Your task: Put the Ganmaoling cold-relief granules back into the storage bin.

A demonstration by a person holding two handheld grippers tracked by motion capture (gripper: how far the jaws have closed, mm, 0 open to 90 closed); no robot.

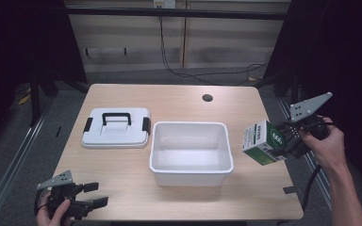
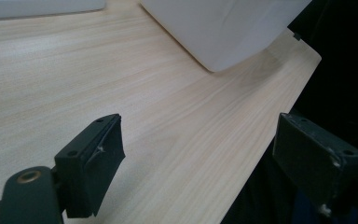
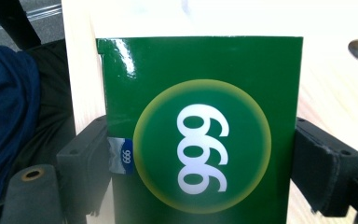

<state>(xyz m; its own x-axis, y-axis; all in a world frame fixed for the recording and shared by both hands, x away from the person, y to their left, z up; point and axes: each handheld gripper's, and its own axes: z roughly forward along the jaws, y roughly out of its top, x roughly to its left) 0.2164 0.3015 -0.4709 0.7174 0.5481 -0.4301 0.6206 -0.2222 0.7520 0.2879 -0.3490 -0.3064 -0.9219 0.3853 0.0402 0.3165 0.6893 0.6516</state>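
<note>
High view: a light wooden counter (image 1: pixel 122 165) seen from above, with a person's forearms entering from the bottom edge.
Right gripper (image 1: pixel 283 141): held in the air at the counter's right edge, jaws clamped on the two opposite sides of a green box (image 1: pixel 263 142).
Green box: tilted, off the counter surface, just right of the white bin (image 1: pixel 191 173) and apart from it; a white label side faces left, a green face with a round emblem faces the gripper.
Right gripper view: the green box (image 3: pixel 200 130) stands between the black jaws, one pad pressed on each side; its glossy face bears a yellow-rimmed circle with the white figures 999, and a small blue tab with the same figures sits at the left pad.
Left gripper (image 1: pixel 90 194): low at the counter's near left corner, jaws spread apart, holding nothing, well apart from the box.
Left gripper view: the two black jaws stand wide open over bare wood grain of the counter (image 2: pixel 144 93); a corner of the white bin (image 2: pixel 223 28) lies ahead.
White bin: open-topped, rectangular, interior bare, near the centre of the counter.
White lid (image 1: pixel 116 128): flat on the counter just left of the bin, with a black handle and black side clips.
Cable hole (image 1: pixel 207 98): round, dark, at the far right of the counter.
</note>
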